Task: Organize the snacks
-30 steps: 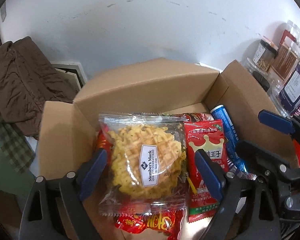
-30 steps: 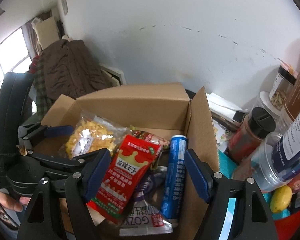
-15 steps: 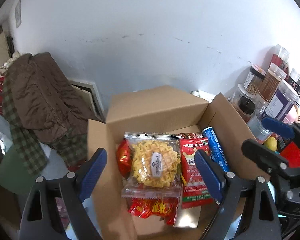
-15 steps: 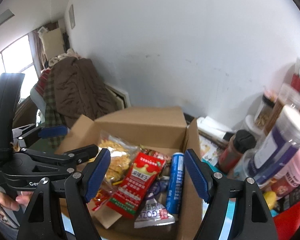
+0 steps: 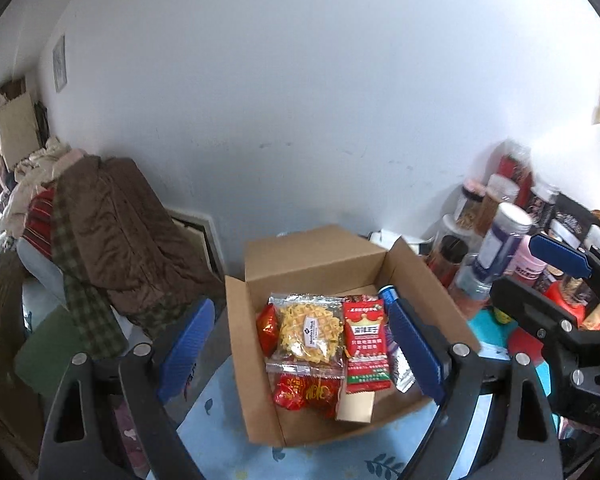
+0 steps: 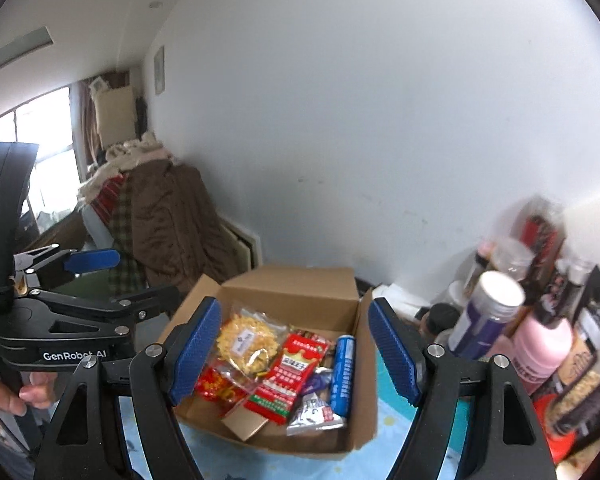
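The left hand-held gripper (image 5: pixel 302 354) hangs above the bench with its blue-padded fingers spread wide and nothing between them; the right hand-held gripper (image 6: pixel 294 354) is likewise released and empty, its fingers framing the box from above. In the right wrist view the left tool's black body carries the white lettering "GenRobot AI", and a bare hand (image 6: pixel 24 390) grips its handle at the lower left edge. Below both tools an open cardboard box (image 5: pixel 320 258) sits on the bench (image 5: pixel 228 412), which is covered by a light blue cloth with a leaf print. The snacks lie inside the box: a clear bag of yellow waffle crisps (image 5: pixel 310 330) with a white label reading "Member's Mark" rests on top of a small red packet (image 5: pixel 267 328) and a red wrapper with yellow characters (image 5: pixel 304 394). Just to its right lies a red pouch (image 5: pixel 366 342) with a crown and white Chinese characters, which I cannot read further. A blue tube (image 6: pixel 343 372) lies along the box's right wall, and a silver sachet (image 6: pixel 314 410) sits near the front; its print is too blurred to read. Right of the box stands a crowd of jars and bottles (image 6: pixel 488 320), labels blurred. Left of it, a brown coat (image 5: pixel 116 236) hangs over a pile.
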Available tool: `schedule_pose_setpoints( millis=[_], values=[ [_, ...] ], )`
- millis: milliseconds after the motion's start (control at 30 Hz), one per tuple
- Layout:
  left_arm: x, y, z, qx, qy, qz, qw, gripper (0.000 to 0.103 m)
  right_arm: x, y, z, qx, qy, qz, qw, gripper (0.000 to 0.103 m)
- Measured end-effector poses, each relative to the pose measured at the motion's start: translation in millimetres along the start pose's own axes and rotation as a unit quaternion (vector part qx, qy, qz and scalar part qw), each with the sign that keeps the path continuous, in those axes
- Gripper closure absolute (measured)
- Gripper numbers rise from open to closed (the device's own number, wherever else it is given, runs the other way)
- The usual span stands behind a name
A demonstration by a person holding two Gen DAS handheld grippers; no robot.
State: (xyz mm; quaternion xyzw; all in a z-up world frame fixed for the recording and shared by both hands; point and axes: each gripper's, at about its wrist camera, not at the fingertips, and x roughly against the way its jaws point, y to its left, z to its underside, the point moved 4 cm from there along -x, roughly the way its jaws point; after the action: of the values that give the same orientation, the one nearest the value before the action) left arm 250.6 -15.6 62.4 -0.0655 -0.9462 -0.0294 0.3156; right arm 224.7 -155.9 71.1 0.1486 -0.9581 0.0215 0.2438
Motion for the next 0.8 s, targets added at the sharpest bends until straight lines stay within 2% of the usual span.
schedule_pose_setpoints(
  millis=[233, 400, 633, 800],
  values=[
    [57.3, -12.8, 11.6, -0.016, -0.035, -0.005, 0.9992, 0.013, 57.9, 11.3, 2.0, 0.008, -0.038, 0.007, 0.999, 0.026],
    [88.6, -19.8, 28.5, -0.02, -0.048, 0.005, 0.9986, 0.013, 90.6, 18.1, 14.3, 0.008, -0.051, 0.012, 0.999, 0.026],
    [131.8, -31.5, 56.5, -0.027, -0.071, 0.01, 0.9971, 0.013, 129.3, 29.1, 47.0, 0.002, -0.06, 0.011, 0.998, 0.026],
    [146.7, -37.1, 78.3, -0.025, -0.073, 0.012, 0.9969, 0.013, 145.9, 35.3, 71.9, 0.001, -0.057, 0.01, 0.998, 0.026]
  ],
)
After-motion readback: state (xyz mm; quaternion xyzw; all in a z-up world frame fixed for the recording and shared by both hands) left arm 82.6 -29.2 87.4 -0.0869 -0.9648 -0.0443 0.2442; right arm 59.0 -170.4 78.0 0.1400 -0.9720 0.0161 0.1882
